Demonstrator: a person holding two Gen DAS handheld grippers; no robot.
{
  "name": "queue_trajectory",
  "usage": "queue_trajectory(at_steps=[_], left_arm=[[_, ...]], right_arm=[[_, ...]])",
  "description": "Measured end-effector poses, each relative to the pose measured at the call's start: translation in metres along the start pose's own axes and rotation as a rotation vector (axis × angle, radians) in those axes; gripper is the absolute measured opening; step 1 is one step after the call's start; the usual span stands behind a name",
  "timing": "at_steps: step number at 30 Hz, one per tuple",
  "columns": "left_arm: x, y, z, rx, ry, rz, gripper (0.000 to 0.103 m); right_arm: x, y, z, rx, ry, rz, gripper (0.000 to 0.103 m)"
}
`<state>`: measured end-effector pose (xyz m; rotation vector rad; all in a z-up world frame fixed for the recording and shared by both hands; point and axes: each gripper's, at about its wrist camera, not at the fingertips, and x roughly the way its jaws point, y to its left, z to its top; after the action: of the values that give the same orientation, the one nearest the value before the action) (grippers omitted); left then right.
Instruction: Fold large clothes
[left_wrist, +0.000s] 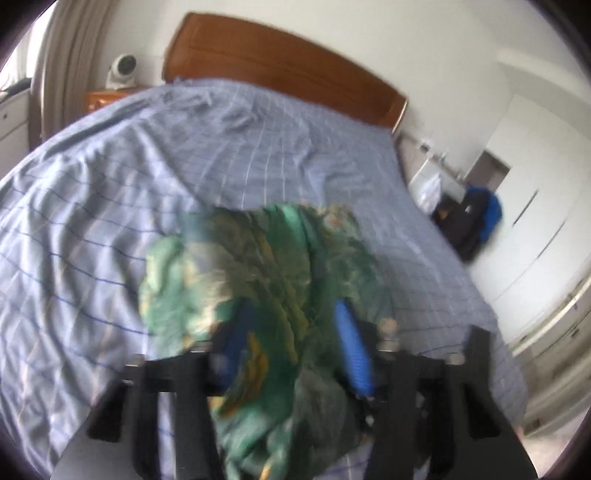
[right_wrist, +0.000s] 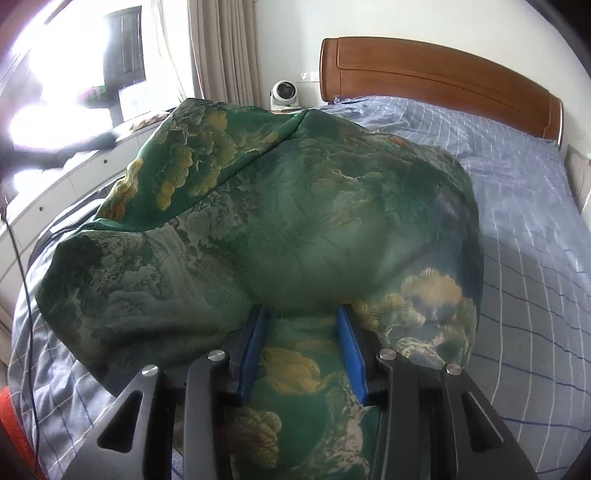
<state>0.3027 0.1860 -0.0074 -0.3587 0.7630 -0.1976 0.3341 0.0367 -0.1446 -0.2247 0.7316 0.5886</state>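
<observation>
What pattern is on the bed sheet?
Pale blue bed sheet with a thin grid of lines, clearest in the right wrist view.

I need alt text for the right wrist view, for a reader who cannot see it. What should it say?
A green garment with gold cloud patterns billows over a bed with a blue checked sheet, its cloth running between the blue pads of the right gripper. Behind stand a wooden headboard, a small white fan and curtains.

Glossy silky garment (right_wrist: 280, 206), wooden headboard (right_wrist: 436, 77)
</observation>
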Motion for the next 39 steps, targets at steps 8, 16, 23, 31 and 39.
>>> queue_trajectory(at_steps=[8, 16, 23, 31, 39], left_arm=[[0.046, 0.09, -0.036, -0.263, 0.097, -0.022, 0.003], [0.065, 0.099, -0.047, -0.241, 0.09, 0.031, 0.005], [0.008, 0.084, -0.029, -0.203, 0.071, 0.03, 0.064], [-0.032, 0.124, -0.09, -0.173, 0.238, 0.36, 0.102], [-0.053, 0.164, -0.128, -0.498, 0.137, 0.013, 0.101]], right_arm=[[-0.085, -0.015, 0.004, 0.103, -0.08, 0.102, 0.041], [-0.035, -0.013, -0.024, 0.141, 0.086, 0.097, 0.044], [-0.088, -0.027, 0.0, 0.174, 0.084, 0.078, 0.096], [-0.164, -0.062, -0.039, 0.235, 0.08, -0.161, 0.1], [-0.21, -0.092, -0.094, 0.408, -0.021, 0.043, 0.1]])
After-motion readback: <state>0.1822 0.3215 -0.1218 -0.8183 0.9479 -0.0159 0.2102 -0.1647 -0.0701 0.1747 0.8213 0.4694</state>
